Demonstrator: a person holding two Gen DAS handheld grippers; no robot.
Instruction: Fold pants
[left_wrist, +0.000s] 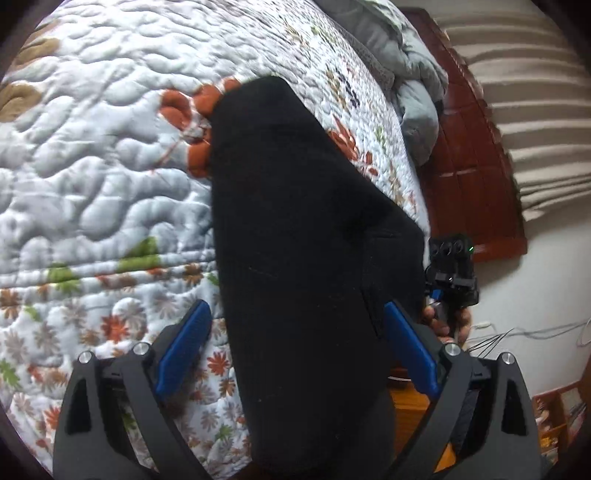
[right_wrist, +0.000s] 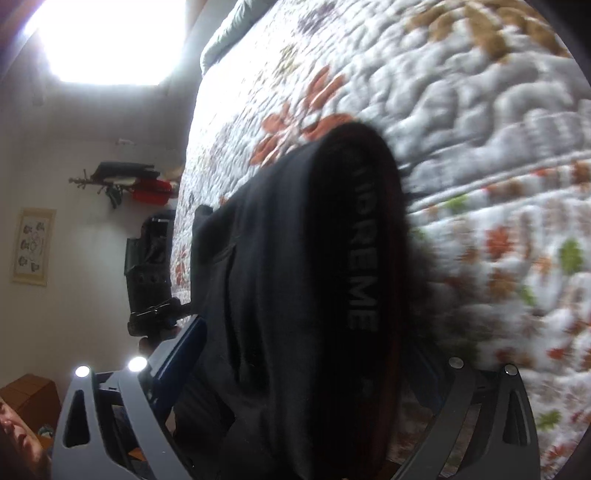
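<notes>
Both claws, left gripper (left_wrist: 295, 350) and right gripper (right_wrist: 306, 369), stand apart around the black pants (left_wrist: 295, 240), unclamped; loose on the quilt (left_wrist: 92, 166), the fold could slump. A careless withdrawal might snag it.

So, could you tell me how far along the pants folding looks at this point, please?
Done: the black pants lie on the quilt as a narrow, layered bundle, so at least one fold seems made. In hand: the left gripper and right gripper both stand open astride the cloth, gripping nothing. Left: probably a final fold and tidying; the full length isn't visible.
</notes>
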